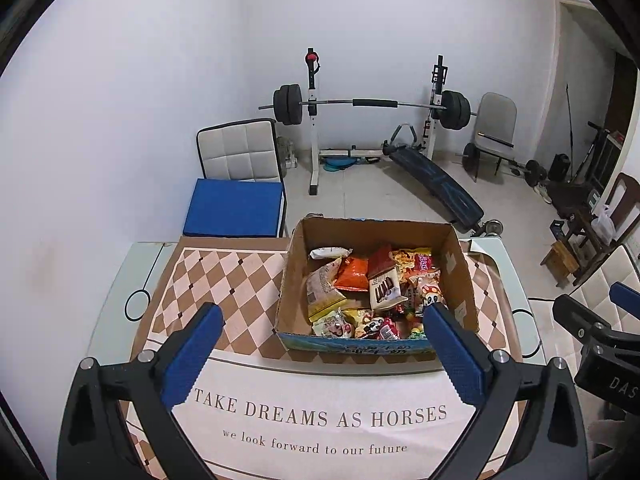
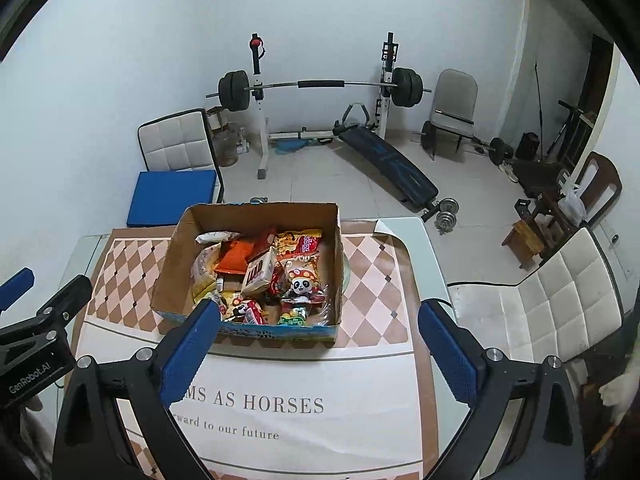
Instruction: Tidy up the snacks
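You are holding the left gripper [image 1: 322, 354] and right gripper [image 2: 318, 350], fingers spread and empty, above the tablecloth [image 1: 320, 420] before the cardboard box [image 1: 464, 280] heaped with snacks [image 1: 372, 292]; whichever packet you reach for, be pinching one alone.

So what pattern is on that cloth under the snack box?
The cloth has brown and cream diamond checks around a white panel with lettering, clearest in the left wrist view.
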Demonstrator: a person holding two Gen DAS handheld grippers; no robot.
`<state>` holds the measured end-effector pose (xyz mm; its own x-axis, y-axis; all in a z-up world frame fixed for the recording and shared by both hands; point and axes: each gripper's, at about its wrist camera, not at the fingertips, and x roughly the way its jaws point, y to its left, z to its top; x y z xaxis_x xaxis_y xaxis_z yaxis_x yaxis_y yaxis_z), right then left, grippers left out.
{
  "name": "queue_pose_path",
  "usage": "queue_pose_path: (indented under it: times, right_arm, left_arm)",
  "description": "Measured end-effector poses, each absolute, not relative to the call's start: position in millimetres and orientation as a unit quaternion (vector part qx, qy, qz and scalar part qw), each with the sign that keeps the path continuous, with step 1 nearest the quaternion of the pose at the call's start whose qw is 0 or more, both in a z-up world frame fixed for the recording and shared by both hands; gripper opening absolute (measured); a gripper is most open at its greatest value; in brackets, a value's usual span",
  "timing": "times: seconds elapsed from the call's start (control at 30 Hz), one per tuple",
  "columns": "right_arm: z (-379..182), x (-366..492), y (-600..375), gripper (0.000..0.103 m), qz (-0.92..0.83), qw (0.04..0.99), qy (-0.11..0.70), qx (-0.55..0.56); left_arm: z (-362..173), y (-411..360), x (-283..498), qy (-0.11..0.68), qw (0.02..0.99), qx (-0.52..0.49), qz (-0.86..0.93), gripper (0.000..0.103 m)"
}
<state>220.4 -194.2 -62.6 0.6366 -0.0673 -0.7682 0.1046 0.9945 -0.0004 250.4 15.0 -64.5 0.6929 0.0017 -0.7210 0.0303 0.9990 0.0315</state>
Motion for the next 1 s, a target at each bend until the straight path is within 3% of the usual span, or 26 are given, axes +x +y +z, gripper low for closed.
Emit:
queue_pose_path:
  times: [1.0]
  right_arm:
    - [-71,216,-189,0.101,-0.035,0.904,0.425,0.017]
  left_arm:
    - [-59,13,238,0.383,0.924,0.014,-0.009,0.103]
